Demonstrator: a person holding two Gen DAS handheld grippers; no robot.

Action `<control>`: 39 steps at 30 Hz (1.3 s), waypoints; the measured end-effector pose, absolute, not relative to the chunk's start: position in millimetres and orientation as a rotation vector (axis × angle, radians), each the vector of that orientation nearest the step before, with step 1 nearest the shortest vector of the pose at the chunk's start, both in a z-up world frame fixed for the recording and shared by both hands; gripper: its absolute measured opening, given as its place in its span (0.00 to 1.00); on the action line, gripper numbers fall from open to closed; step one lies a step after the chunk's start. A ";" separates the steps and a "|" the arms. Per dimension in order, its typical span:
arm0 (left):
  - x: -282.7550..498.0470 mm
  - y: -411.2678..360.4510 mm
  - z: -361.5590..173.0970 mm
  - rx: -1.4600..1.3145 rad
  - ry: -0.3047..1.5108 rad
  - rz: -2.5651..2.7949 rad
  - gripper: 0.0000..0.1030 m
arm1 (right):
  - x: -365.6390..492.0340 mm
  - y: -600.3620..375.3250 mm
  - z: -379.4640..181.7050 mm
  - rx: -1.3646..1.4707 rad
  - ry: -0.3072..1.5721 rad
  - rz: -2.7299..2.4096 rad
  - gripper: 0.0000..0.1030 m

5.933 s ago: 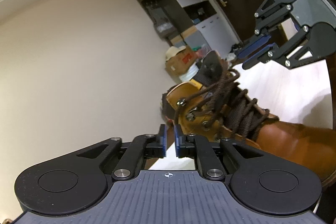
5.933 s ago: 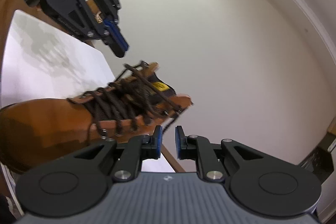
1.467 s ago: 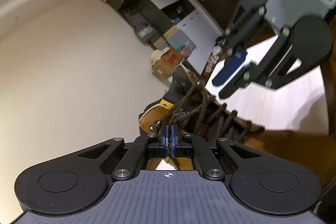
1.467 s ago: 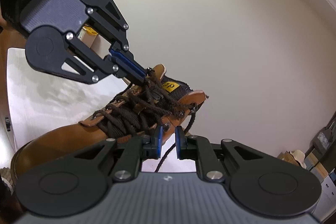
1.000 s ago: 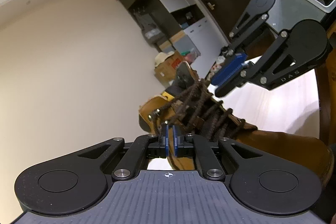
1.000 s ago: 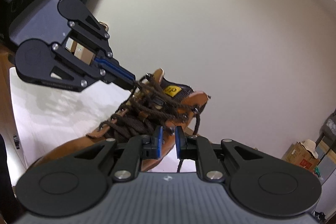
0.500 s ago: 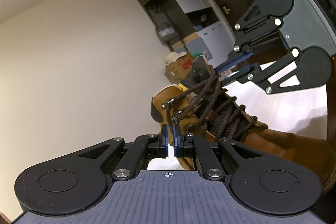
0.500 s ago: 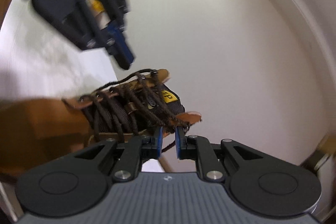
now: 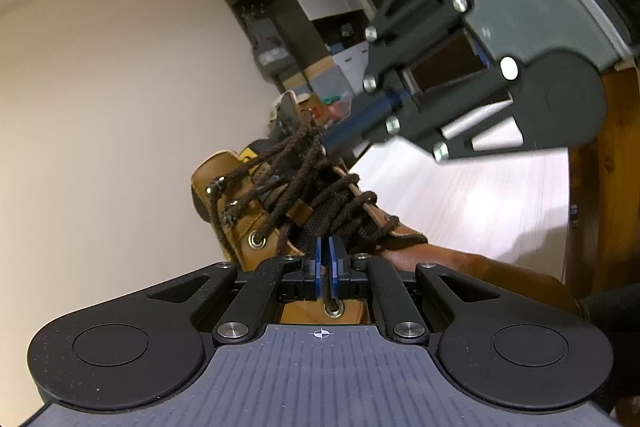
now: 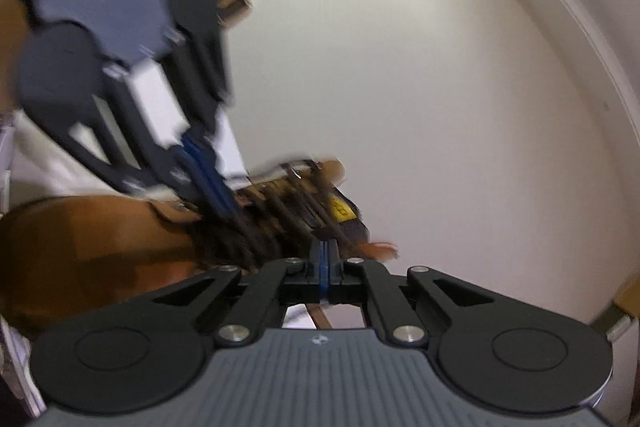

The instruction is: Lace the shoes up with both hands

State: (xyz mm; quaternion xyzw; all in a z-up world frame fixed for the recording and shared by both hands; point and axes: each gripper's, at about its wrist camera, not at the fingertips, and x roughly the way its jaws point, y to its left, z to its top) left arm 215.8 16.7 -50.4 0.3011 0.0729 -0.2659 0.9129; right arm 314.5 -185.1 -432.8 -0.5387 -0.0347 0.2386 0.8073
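Note:
A tan leather boot [image 9: 256, 227] with dark brown laces [image 9: 304, 163] lies on a white table top [image 9: 460, 203]. My left gripper [image 9: 326, 255] sits low on the boot's lacing, shut on a lace strand that runs down to an eyelet [image 9: 334, 307]. The right gripper [image 9: 330, 141] comes in from the upper right, jaws pressed together, tips touching the crossed laces at the boot's collar. In the blurred right wrist view my right gripper [image 10: 324, 255] is shut at the boot [image 10: 80, 247] top; whether a lace is caught there is unclear. The left gripper [image 10: 222, 201] reaches down onto the lacing.
A wooden table edge [image 9: 600, 187] borders the white top on the right. Shelves with cardboard boxes [image 9: 288, 27] and a dark door stand far behind the boot. A plain wall [image 10: 440, 107] fills the background.
The right gripper's jaws have gone from apart to pressed together, and it has rolled and come in onto the top laces. My left gripper has sunk lower along the lacing, still holding its strand.

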 end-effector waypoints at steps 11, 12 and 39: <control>239.9 62.5 -26.8 0.391 0.180 -0.479 0.17 | 351.1 -228.5 -402.2 -0.753 0.099 0.504 0.15; 245.2 65.8 -25.2 0.367 0.195 -0.482 0.17 | 360.5 -236.5 -397.5 -0.675 0.142 0.519 0.15; 260.7 91.5 -37.5 0.240 0.296 -0.495 0.07 | 409.4 -276.2 -413.2 -0.331 0.410 0.678 0.07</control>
